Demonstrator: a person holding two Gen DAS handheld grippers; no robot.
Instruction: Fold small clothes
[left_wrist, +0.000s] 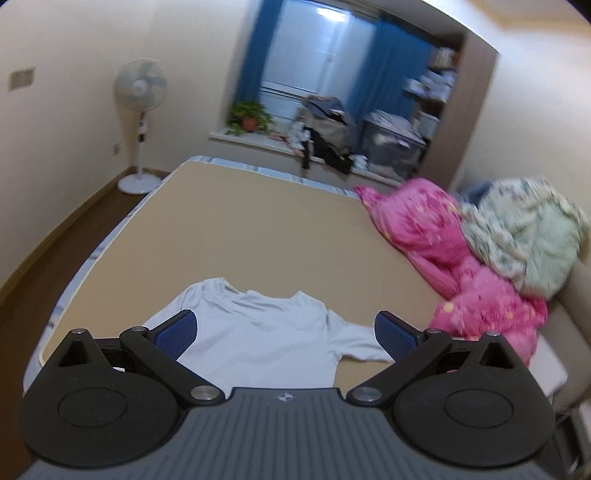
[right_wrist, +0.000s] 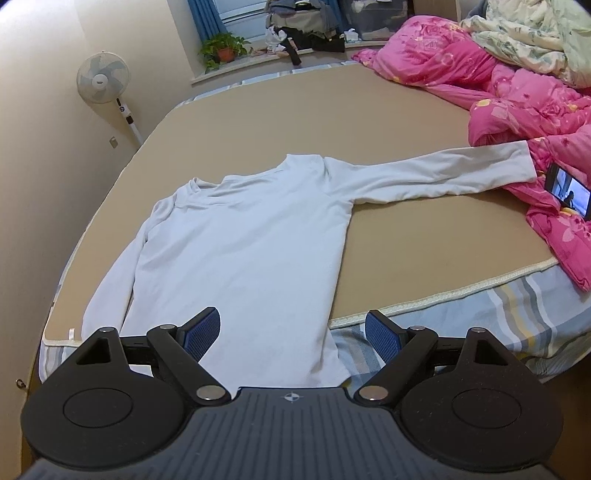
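Right wrist view shows a white long-sleeved shirt (right_wrist: 243, 236) spread flat on the tan bed (right_wrist: 424, 229), its hem lying between the right gripper (right_wrist: 293, 330)'s fingers, which stand wide apart and hold nothing. One sleeve (right_wrist: 439, 170) stretches out ahead and to the right of the fingers, its cuff touching the pink quilt (right_wrist: 517, 103), just beside a phone (right_wrist: 569, 190) propped there with its screen lit. The other sleeve lies along the shirt's left side, close to the mattress edge. From the left wrist view the left gripper (left_wrist: 284, 334) hangs above the shirt, fingers likewise spread and empty, with the collar ahead of them and blur suggesting motion. The likeliest trouble, as I judge it, is dragging the long sleeve inward so that the cuff snags the quilt or tips the phone. A pinch at the hem could also take only the top layer, leaving the back layer behind and bunching the fold. The hem hangs over the bed's near edge, so an uneven tug may slide the whole shirt off toward the floor. The smooth cover probably offers little friction to prevent this.
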